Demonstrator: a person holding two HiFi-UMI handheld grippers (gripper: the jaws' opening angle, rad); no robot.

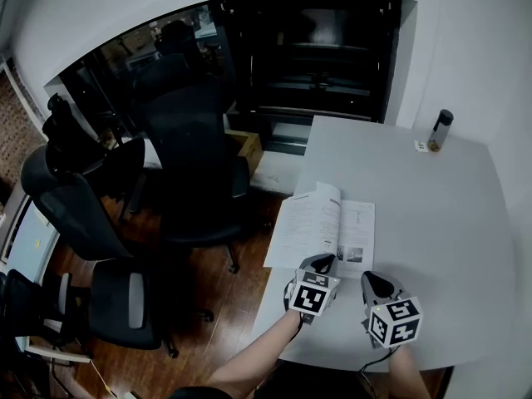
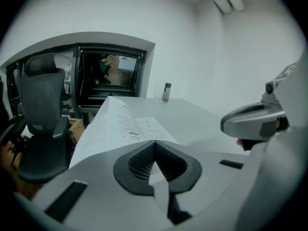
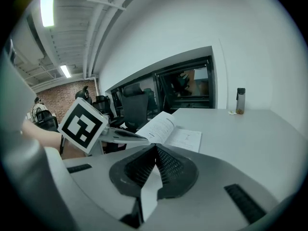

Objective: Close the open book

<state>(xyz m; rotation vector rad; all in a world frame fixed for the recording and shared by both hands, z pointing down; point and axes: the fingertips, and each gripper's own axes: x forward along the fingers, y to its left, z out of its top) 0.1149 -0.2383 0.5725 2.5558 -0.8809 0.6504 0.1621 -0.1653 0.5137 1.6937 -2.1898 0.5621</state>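
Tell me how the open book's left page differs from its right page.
The left page bows up, its inner edge lifted above the spine; the right page lies flat on the table. The left page is packed with lines of text; the right page is sparser, with small pictures near its bottom. Both are white, printed and face up.

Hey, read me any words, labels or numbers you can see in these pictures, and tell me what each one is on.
Nothing can be read word for word.
Open book: printed lines and small pictures, too small and blurred to read.
Marker cubes: black-and-white patterns, no letters.
Bottle: no readable label.
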